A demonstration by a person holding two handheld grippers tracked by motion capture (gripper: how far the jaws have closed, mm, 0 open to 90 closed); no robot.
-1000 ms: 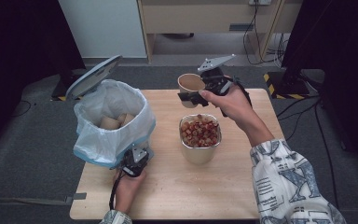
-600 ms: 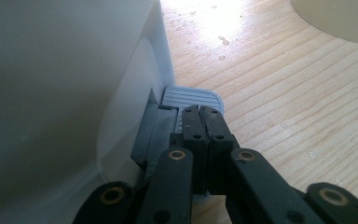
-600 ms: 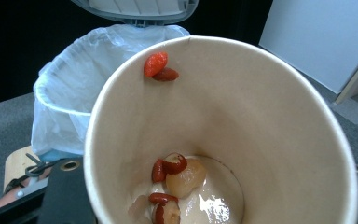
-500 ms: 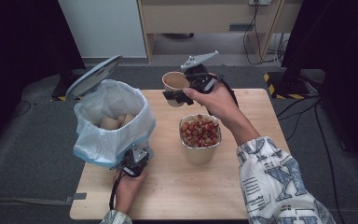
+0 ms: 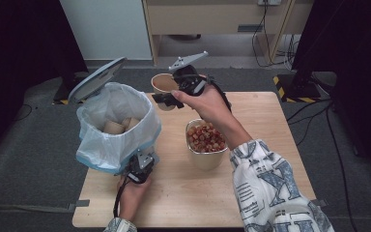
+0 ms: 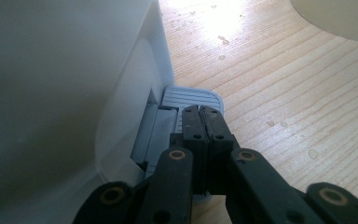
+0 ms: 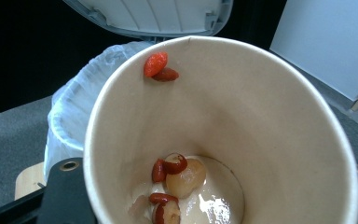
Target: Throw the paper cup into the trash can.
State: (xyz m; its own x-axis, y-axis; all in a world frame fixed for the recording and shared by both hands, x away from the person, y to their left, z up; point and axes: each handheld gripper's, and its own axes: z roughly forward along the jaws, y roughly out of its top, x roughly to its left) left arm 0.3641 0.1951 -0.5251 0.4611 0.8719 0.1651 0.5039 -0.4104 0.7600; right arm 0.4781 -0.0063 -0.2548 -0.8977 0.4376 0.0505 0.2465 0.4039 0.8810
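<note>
Right gripper (image 5: 163, 98) clamps wall of paper cup (image 5: 163, 83), jaws closed on rim, one inside and one outside; cup held aloft over far table (image 5: 270, 116) edge, between bin (image 5: 118, 126) and bowl of fruit (image 5: 206, 143). Right gripper view: cup tilted toward camera, w/ leftover fruit bits (image 7: 175, 179) and wet residue at bottom, two red pieces stuck near rim. Left gripper (image 5: 140, 167), jaws fully together w/ nothing between, tips resting on bin's foot pedal (image 6: 191, 99); lid (image 5: 96, 79) stands raised, so pedal is likely pressed down. Bin liner already holds other cups.

Step in hand (judged): carrying used cup to open bin for disposal. Next move calls for bringing cup above liner mouth, then opening jaws to drop it, w/ pedal kept down so lid stays up.

Pose: right forearm stretched diagonally fwd-left, wrist bent, grey plate on top. Left hand low at near edge, gripper pointing fwd at bin base.
</note>
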